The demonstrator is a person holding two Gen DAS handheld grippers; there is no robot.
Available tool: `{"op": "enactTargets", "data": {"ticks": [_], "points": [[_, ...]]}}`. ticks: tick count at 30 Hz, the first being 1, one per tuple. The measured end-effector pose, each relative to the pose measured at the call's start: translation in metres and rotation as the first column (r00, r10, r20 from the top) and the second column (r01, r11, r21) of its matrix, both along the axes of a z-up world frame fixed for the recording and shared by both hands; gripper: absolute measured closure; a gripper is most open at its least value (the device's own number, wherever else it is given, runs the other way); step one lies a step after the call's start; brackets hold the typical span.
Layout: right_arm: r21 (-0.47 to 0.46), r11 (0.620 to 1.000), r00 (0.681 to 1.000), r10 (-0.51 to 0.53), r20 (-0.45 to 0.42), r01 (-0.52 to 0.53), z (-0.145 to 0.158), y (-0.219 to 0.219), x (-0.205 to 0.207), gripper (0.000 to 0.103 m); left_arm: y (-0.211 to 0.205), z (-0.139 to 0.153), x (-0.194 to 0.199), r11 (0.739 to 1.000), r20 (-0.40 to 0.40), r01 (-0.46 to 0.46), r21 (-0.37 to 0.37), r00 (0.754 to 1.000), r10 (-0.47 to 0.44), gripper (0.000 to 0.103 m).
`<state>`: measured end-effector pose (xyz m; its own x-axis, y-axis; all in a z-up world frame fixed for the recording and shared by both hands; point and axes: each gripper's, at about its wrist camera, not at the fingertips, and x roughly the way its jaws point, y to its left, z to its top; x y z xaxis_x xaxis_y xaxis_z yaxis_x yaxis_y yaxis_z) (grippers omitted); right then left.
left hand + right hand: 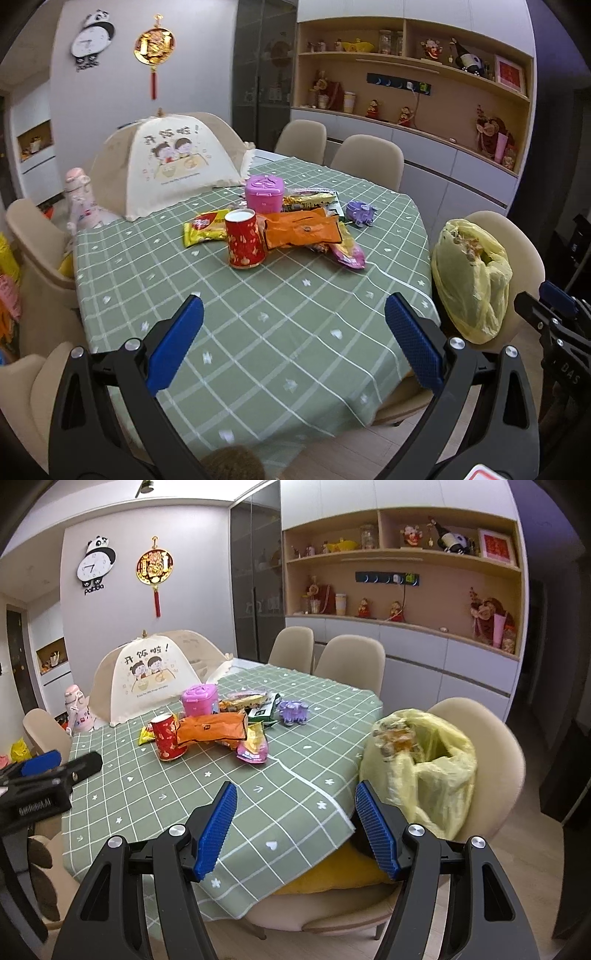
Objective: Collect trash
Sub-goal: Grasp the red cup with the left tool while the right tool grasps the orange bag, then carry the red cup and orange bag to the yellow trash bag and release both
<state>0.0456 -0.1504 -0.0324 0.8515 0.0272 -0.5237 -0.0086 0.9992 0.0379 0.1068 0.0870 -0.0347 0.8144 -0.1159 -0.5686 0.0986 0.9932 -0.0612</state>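
Right gripper point(293, 827) and left gripper point(293, 339) both gape wide and empty low in frame, the wrapper pile and red paper cup point(245, 238) wait mid-frame, so best pinch one orange wrapper point(301, 229) edge-on, then carry it right to the yellow bag point(421, 764).

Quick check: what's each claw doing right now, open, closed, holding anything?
Left claw: open, empty, above the green tablecloth.
Right claw: open, empty, near the yellow bag.
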Motion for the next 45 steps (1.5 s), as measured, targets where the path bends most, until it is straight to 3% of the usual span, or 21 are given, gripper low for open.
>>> {"op": "enactTargets", "data": {"ticks": [5, 10, 13, 15, 20, 23, 25, 28, 31, 37, 40, 41, 43, 45], "points": [[-0.008, 1.000, 0.999, -0.003, -0.043, 0.002, -0.012, 0.023, 0.048, 0.040, 0.037, -0.021, 0.068, 1.000, -0.065, 0.018, 0.012, 0.998, -0.017, 0.009], [-0.068, 0.997, 0.999, -0.029, -0.039, 0.026, -0.009, 0.041, 0.077, 0.040, 0.065, -0.034, 0.139, 0.998, -0.082, 0.057, -0.008, 0.995, -0.057, 0.026], [-0.116, 0.993, 0.998, -0.037, -0.047, 0.032, -0.009, 0.045, 0.090, 0.040, 0.076, -0.045, 0.180, 0.997, -0.091, 0.062, -0.038, 0.994, -0.065, 0.028], [-0.126, 0.992, 0.997, -0.031, -0.067, 0.022, -0.010, 0.043, 0.098, 0.040, 0.083, -0.054, 0.210, 0.993, -0.132, 0.065, -0.097, 0.988, -0.078, 0.030], [-0.126, 0.989, 0.993, 0.070, -0.099, -0.082, -0.019, 0.038, 0.133, 0.040, 0.082, -0.071, 0.255, 0.992, -0.204, 0.023, -0.123, 0.978, -0.048, 0.033], [-0.161, 0.963, 0.973, 0.200, -0.116, -0.218, -0.030, 0.049, 0.164, 0.040, 0.082, -0.086, 0.274, 0.992, -0.288, -0.031, -0.124, 0.957, -0.006, 0.051], [-0.178, 0.929, 0.943, 0.305, -0.134, -0.326, -0.038, 0.057, 0.185, 0.040, 0.082, -0.084, 0.271, 0.989, -0.292, -0.080, -0.121, 0.956, 0.042, 0.052], [-0.161, 0.852, 0.865, 0.475, -0.161, -0.498, -0.047, 0.068, 0.222, 0.040, 0.082, -0.072, 0.258, 0.984, -0.288, -0.135, -0.116, 0.953, 0.096, 0.052], [-0.070, 0.807, 0.804, 0.569, -0.174, -0.587, -0.054, 0.073, 0.276, 0.040, 0.081, -0.052, 0.239, 0.975, -0.268, -0.199, -0.095, 0.949, 0.168, 0.052], [0.202, 0.824, 0.796, 0.564, -0.220, -0.529, -0.075, 0.071, 0.377, 0.040, 0.081, -0.027, 0.198, 0.926, -0.240, -0.370, -0.076, 0.908, 0.343, 0.052], [0.270, 0.813, 0.761, 0.580, -0.291, -0.516, -0.094, 0.086, 0.401, 0.052, 0.083, -0.021, 0.186, 0.916, -0.238, -0.394, -0.075, 0.899, 0.367, 0.052], [0.285, 0.807, 0.747, 0.588, -0.312, -0.516, -0.099, 0.090, 0.405, 0.065, 0.085, -0.020, 0.181, 0.916, -0.236, -0.394, -0.076, 0.900, 0.368, 0.052], [0.303, 0.799, 0.713, 0.601, -0.360, -0.520, -0.109, 0.100, 0.406, 0.083, 0.087, -0.020, 0.179, 0.923, -0.229, -0.379, -0.069, 0.906, 0.355, 0.052], [0.277, 0.807, 0.718, 0.591, -0.367, -0.522, -0.108, 0.105, 0.396, 0.087, 0.088, -0.020, 0.179, 0.933, -0.225, -0.352, -0.071, 0.917, 0.329, 0.052]]}}
